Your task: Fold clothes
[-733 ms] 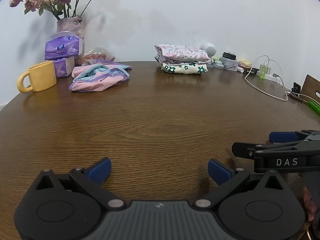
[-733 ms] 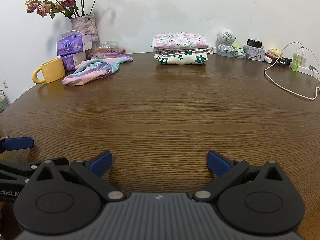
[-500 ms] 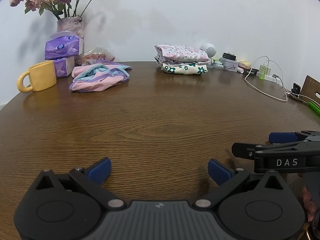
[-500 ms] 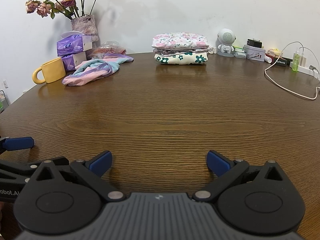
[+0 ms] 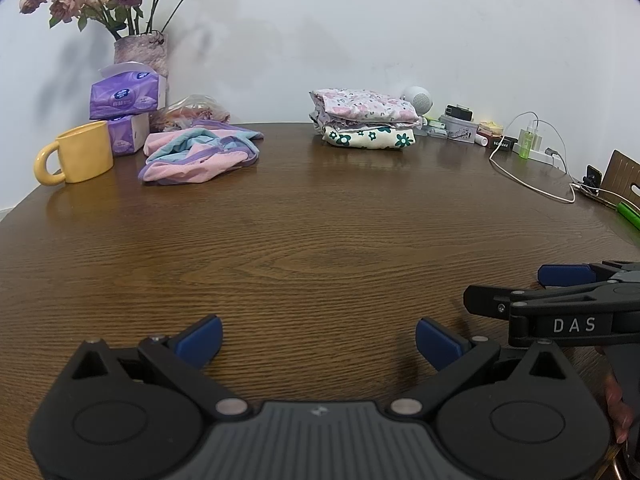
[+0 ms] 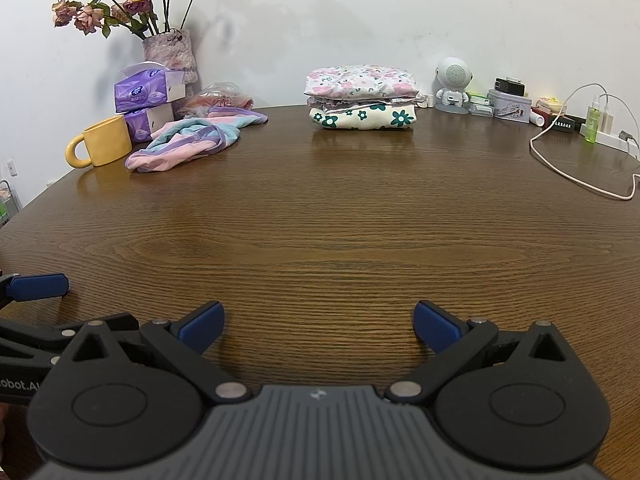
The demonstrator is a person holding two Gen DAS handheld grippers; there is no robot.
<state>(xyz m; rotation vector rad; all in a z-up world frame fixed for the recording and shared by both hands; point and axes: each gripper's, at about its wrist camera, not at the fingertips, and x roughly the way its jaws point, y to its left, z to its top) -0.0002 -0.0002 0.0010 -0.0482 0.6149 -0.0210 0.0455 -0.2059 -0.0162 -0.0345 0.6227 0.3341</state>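
Note:
A crumpled pink, blue and purple garment (image 5: 200,154) (image 6: 188,142) lies unfolded at the far left of the brown wooden table (image 5: 320,232) (image 6: 320,216). A stack of folded floral clothes (image 5: 366,118) (image 6: 362,98) sits at the far middle by the wall. My left gripper (image 5: 318,342) hovers low over the near table edge, open and empty. Beside it my right gripper (image 6: 318,326) is also open with nothing between its blue pads. Each gripper shows at the edge of the other's view; the right one's side (image 5: 560,300) is at lower right of the left wrist view.
A yellow mug (image 5: 78,158), purple tissue packs (image 5: 124,96) and a vase of dried roses (image 5: 140,52) crowd the far left. A white robot-shaped speaker (image 6: 452,84), small boxes, a green bottle (image 6: 592,122) and a white cable (image 6: 576,176) lie at the far right.

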